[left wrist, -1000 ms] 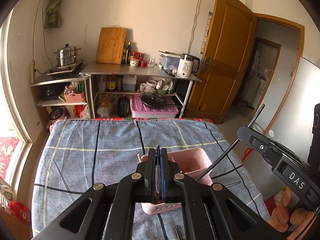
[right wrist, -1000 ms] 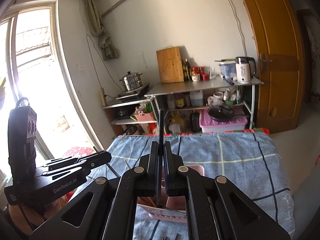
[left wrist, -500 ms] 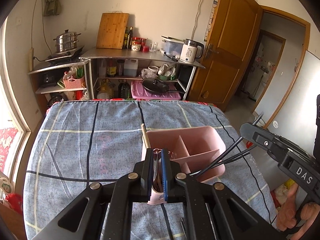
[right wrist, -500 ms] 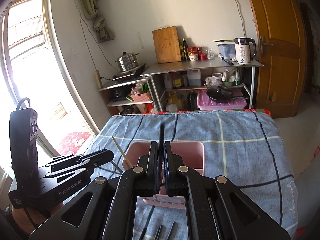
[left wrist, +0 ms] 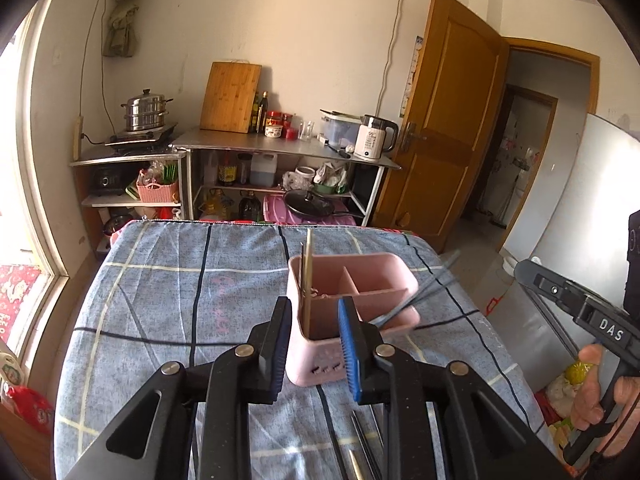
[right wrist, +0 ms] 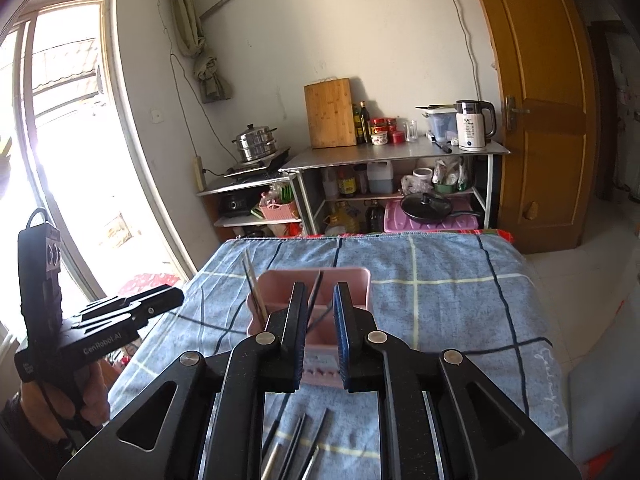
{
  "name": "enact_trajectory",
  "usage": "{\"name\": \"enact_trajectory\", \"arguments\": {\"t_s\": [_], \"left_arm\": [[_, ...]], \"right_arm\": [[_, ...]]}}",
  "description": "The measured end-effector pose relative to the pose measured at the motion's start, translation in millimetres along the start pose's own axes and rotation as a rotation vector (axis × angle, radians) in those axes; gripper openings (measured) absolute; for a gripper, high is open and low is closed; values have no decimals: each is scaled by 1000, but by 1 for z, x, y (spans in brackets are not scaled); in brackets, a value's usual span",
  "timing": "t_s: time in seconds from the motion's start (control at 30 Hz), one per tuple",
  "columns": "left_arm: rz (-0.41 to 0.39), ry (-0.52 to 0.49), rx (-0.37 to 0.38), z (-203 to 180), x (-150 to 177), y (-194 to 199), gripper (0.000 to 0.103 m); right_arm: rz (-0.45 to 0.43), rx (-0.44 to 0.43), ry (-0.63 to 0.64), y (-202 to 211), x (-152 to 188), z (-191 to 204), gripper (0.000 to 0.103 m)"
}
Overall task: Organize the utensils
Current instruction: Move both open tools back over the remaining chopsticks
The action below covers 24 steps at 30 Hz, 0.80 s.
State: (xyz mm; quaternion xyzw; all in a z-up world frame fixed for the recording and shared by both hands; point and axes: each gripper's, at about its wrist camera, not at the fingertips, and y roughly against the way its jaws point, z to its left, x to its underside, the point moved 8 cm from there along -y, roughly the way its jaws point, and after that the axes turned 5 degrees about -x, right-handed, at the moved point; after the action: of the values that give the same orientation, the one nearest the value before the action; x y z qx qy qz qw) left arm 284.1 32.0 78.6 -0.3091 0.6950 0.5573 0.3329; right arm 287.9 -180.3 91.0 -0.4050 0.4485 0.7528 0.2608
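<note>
A pink divided utensil holder [left wrist: 352, 280] [right wrist: 352, 280] stands on the blue checked cloth [left wrist: 180, 280]. A wooden chopstick [left wrist: 308, 272] [right wrist: 254, 284] leans in its left compartment. Dark chopsticks [left wrist: 424, 296] [right wrist: 316, 292] lean in another compartment, blurred in the left wrist view. My left gripper [left wrist: 314, 308] is open and empty, just in front of the holder. My right gripper [right wrist: 320, 294] is open and empty over the holder's near side, and its body shows in the left wrist view [left wrist: 576, 308]. Several dark and metal utensils [left wrist: 362, 448] [right wrist: 296, 440] lie on the cloth below the grippers.
Metal shelves [left wrist: 280, 152] with a kettle [left wrist: 374, 142], cutting board [left wrist: 230, 96] and pots stand beyond the table's far edge. A wooden door [left wrist: 444, 120] is at the right, a window [right wrist: 60, 140] at the left. The cloth drops off at the right edge [right wrist: 552, 320].
Both grippers opened. The wooden chopstick and dark chopsticks they held now rest in the holder. Both grippers have pulled back and up from it.
</note>
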Motion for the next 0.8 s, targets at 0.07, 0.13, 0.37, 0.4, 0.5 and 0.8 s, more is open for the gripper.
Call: {"name": "enact_trajectory", "arguments": {"t_s": [0.07,0.13,0.37,0.4,0.5,0.8], "left_arm": [[-10,1,8,-5,11,14,23],[-17,5,26,-10,22,28,23],[-27,-12,42,-23,59,69,23],[-30,-10,44,-24,63,75,23],[-30,-5,52,-27,76,87,23],[27,-19,58,-31,126,100,23]], "right_arm": [[3,1,-2,12,14,2,14],[15,6,-2,21,28,3,14],[38,2,-7,51,69,9,14],[42,2,-9,56,75,10,14],[57,-10,-20,65,90,14,14],[155,-24,-53,68,146,21,14]]}}
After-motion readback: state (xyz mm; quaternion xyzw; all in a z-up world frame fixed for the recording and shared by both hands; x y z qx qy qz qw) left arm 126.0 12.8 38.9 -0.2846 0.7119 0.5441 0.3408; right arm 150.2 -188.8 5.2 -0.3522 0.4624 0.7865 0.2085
